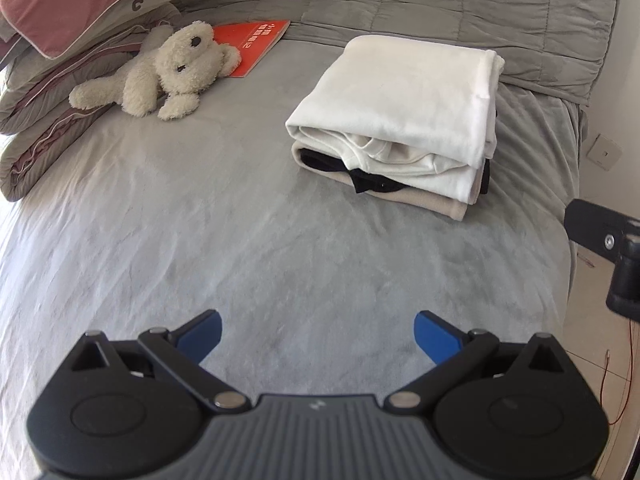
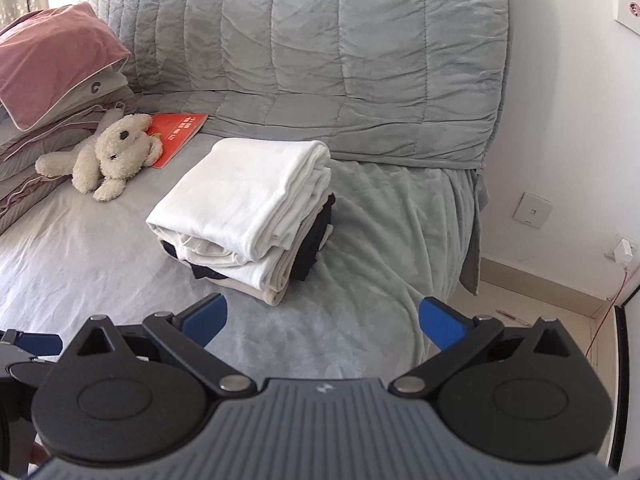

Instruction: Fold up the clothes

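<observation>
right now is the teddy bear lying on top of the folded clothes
No, the teddy bear lies on the bed against the pillows, well apart from the folded clothes.

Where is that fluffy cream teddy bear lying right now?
In both wrist views the fluffy cream teddy bear lies far left on the grey bed cover, against the stacked pink and grey pillows, its head overlapping a flat orange booklet.

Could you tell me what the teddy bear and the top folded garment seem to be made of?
Teddy bear: cream plush, probably synthetic pile; the surface looks shaggy and clumped. White garment atop the stack: likely a matte cotton-type knit, with soft rounded folds and no sheen.
</observation>
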Motion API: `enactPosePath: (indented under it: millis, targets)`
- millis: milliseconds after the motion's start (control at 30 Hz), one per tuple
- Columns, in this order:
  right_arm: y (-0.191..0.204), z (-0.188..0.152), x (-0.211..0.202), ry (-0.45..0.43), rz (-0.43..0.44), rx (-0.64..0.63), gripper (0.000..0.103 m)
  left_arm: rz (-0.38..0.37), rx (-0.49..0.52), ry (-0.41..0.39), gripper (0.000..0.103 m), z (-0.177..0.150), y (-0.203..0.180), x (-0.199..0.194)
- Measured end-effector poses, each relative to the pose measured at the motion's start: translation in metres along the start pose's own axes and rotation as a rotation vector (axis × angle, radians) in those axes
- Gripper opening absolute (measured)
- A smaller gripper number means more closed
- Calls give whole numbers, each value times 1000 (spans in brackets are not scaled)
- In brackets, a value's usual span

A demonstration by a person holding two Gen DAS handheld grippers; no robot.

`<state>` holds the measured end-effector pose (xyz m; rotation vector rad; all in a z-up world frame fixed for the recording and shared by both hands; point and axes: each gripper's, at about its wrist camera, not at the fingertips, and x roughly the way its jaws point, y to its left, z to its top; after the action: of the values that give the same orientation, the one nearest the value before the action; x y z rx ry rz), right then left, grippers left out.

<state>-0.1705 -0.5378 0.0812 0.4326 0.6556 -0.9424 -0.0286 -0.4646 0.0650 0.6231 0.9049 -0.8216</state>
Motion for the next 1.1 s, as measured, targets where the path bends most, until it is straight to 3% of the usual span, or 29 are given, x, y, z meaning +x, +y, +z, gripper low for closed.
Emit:
enactPosePath:
  millis: [167,467,1100]
  targets:
    - [1,0,-18,-5,-15,-10,103,-41,-45,20,102,-13,5,-12]
    - [1,-8,-51,-9,10,-35,103,-2,-47,-2,102,-32,3,-49]
    - [10,-20,-98,-51,32,-78,103,-11,-117,-40,102,-63,18,-90]
